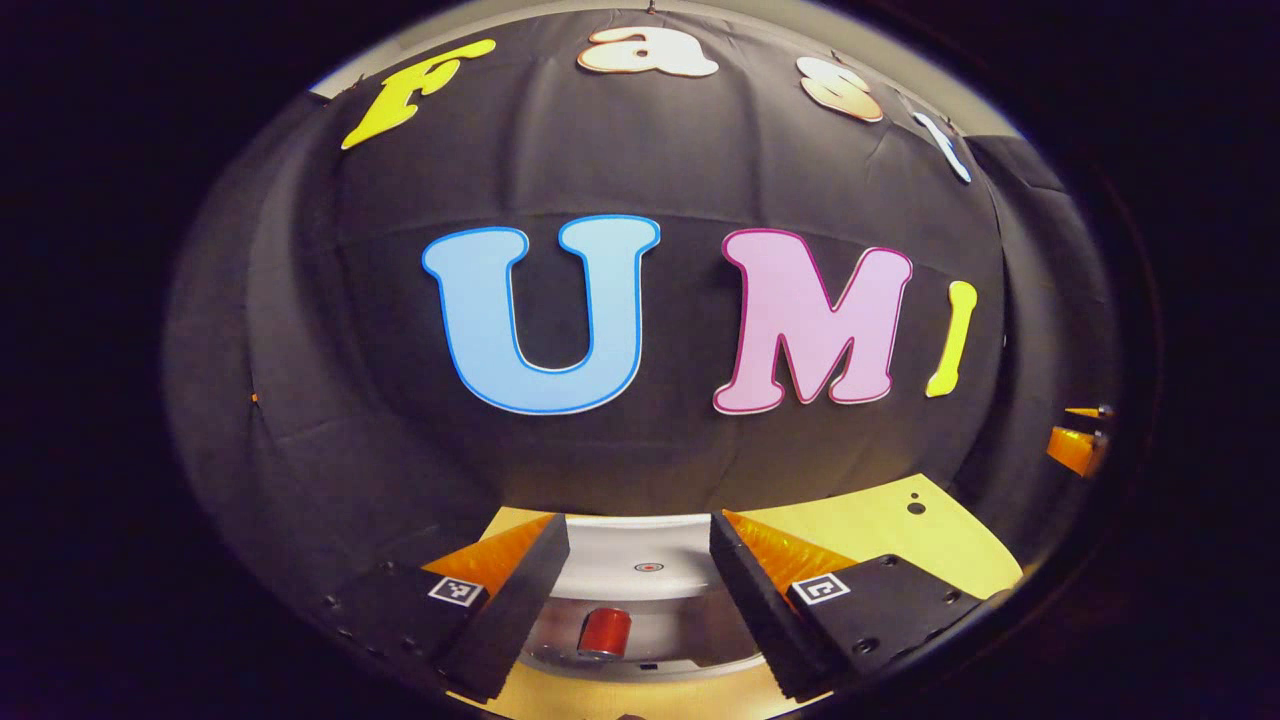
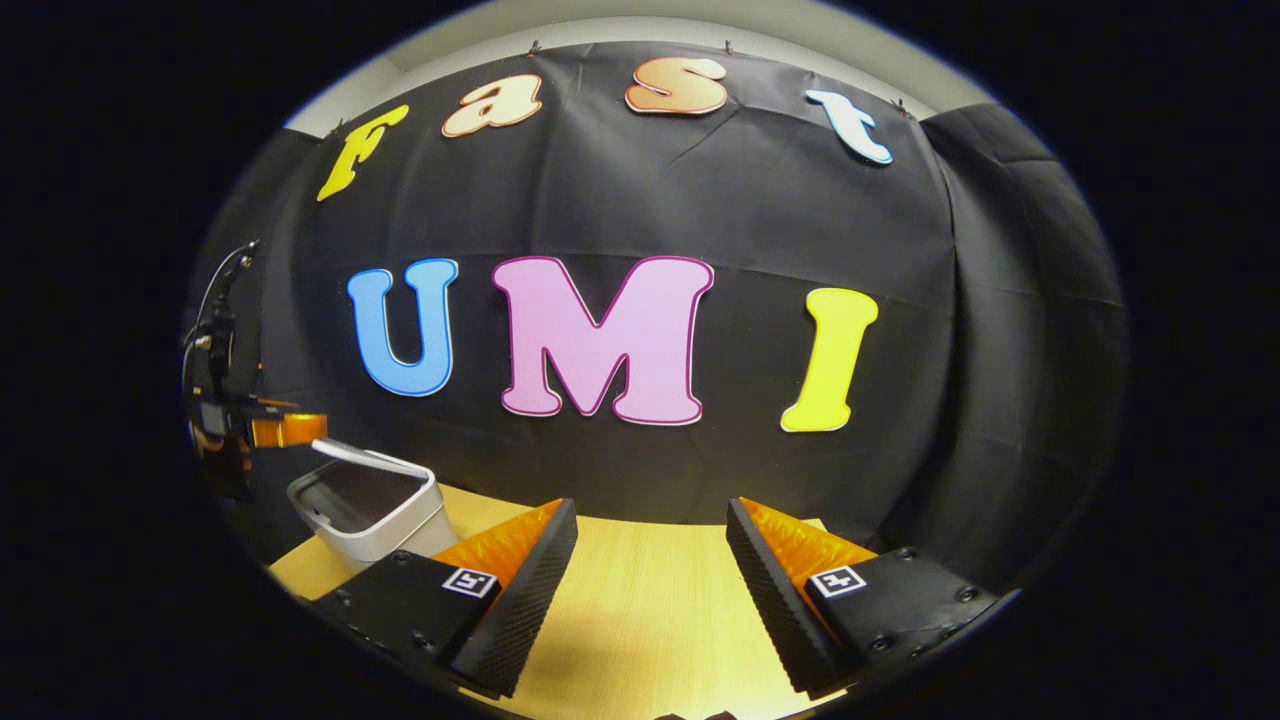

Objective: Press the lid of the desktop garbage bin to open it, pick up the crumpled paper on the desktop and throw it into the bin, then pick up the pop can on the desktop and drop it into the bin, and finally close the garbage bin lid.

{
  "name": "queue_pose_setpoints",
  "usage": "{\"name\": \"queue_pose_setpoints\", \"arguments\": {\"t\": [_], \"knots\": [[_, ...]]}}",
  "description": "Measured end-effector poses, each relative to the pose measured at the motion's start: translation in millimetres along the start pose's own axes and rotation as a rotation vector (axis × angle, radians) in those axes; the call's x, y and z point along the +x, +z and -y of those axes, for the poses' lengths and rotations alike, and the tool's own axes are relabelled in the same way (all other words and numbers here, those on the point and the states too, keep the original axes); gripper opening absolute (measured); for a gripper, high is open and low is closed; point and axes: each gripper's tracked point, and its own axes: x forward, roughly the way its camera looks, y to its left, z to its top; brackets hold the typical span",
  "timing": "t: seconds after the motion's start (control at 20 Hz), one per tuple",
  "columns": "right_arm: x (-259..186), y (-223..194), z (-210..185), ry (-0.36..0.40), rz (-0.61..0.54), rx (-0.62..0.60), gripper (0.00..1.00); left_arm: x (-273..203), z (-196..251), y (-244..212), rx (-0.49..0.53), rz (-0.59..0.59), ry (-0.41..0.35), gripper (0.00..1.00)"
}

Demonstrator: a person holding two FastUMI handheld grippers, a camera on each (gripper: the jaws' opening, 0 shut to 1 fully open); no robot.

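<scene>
red pop can inside white garbage bin

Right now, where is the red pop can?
In the left gripper view, the red pop can lies inside the open white desktop garbage bin, directly below the left gripper and between its open fingers.

No readable text or numbers; small square coded markers sit on each claw's fingers, unreadable.
</scene>
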Motion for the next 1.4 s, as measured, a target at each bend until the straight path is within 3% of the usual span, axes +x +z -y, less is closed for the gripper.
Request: {"name": "queue_pose_setpoints", "arguments": {"t": [0.3,0.4,0.5,0.6,0.8,0.95,1.1,1.4], "knots": [[-8.2,-28.5,-31.2,0.034,-0.073,-0.042,0.97,-5.9,0.2,-67.2,-0.058,-0.027,0.013,0.99],[-10.6,-29.2,-40.6,0.051,-0.063,-0.064,0.97,-5.0,1.1,-68.3,-0.040,0.009,0.007,0.99],[-12.1,-34.1,-43.5,0.054,-0.066,-0.084,0.97,-11.8,-4.5,-86.0,0.011,-0.062,0.020,0.99],[-11.0,-40.2,-46.8,0.058,-0.078,-0.072,0.97,-4.0,-0.3,-85.4,0.059,-0.048,0.023,1.00],[-10.6,-48.2,-47.0,0.052,-0.091,-0.058,0.97,-2.1,4.0,-94.6,0.071,-0.081,0.011,0.99],[-13.7,-51.4,-47.8,0.056,-0.083,-0.059,0.97,-4.5,3.3,-95.3,0.084,-0.077,-0.025,1.00],[-14.2,-53.4,-42.7,0.050,-0.076,-0.030,0.97,-6.5,5.7,-87.8,0.076,-0.054,0.027,0.98],[-26.0,-37.7,-26.5,0.065,-0.016,0.054,0.97,-64.7,70.0,-21.0,0.086,0.181,0.056,0.94]]}}
